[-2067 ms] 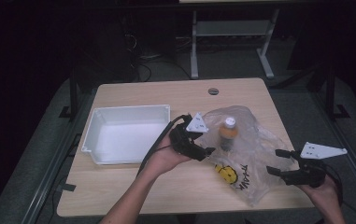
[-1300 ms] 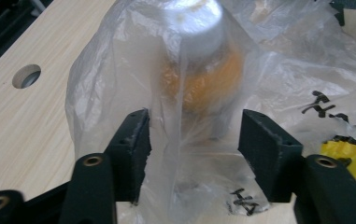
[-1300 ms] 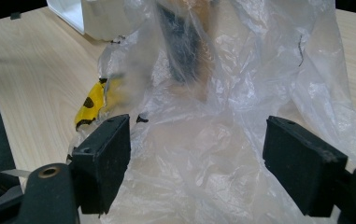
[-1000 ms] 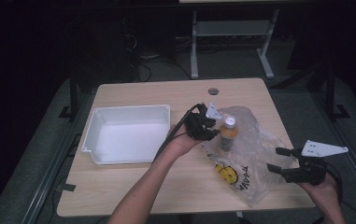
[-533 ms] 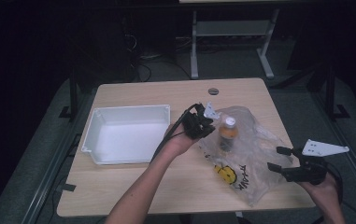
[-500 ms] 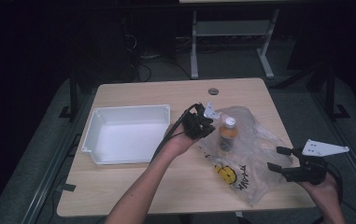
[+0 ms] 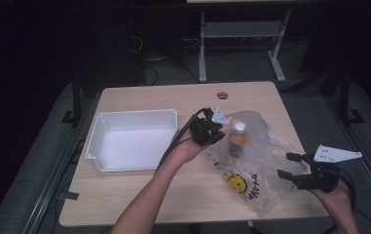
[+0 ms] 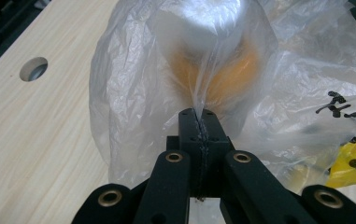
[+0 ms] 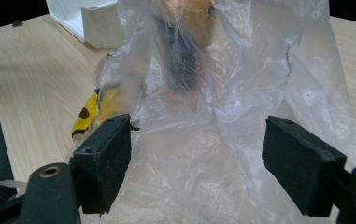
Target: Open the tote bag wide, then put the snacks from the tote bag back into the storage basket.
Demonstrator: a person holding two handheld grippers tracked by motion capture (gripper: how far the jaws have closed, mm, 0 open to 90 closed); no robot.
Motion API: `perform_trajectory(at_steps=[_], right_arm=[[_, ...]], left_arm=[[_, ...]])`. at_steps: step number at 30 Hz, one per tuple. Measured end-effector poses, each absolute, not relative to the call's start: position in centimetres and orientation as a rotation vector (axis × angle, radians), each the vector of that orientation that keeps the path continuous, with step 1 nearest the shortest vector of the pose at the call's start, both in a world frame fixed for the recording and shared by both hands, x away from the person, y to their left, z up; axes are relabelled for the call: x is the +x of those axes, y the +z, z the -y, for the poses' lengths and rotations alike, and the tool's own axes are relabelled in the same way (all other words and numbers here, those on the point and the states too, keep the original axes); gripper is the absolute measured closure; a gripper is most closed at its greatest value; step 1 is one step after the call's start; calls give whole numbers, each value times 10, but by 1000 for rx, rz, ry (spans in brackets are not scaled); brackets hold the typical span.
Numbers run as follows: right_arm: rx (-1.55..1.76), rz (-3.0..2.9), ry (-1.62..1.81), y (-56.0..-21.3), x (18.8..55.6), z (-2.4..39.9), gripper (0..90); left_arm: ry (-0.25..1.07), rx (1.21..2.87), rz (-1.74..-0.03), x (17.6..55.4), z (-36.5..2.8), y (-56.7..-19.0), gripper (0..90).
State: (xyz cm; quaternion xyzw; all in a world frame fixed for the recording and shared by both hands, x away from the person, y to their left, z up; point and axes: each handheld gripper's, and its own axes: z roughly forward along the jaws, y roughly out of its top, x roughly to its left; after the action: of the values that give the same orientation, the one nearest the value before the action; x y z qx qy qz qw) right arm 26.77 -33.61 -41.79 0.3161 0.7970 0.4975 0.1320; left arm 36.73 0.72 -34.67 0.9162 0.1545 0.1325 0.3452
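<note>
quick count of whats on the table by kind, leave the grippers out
white tray: 1
clear plastic bag with a yellow smiley print: 1
bottle with a white cap and orange contents, standing inside the bag: 1
total: 3

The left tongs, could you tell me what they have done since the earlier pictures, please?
The left tongs moved up the table from the bag's near left side to beside the bottle, and have just closed on a fold of bag. The right tongs, tray and bottle stayed put.
</note>
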Motion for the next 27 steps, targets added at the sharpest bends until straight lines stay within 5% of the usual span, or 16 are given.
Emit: perform_trajectory(at_steps=[27], right_arm=[[928, -2338, 1399, -407, 275, 327, 168]], left_arm=[[332, 2395, -416, 366, -17, -357, 900]])
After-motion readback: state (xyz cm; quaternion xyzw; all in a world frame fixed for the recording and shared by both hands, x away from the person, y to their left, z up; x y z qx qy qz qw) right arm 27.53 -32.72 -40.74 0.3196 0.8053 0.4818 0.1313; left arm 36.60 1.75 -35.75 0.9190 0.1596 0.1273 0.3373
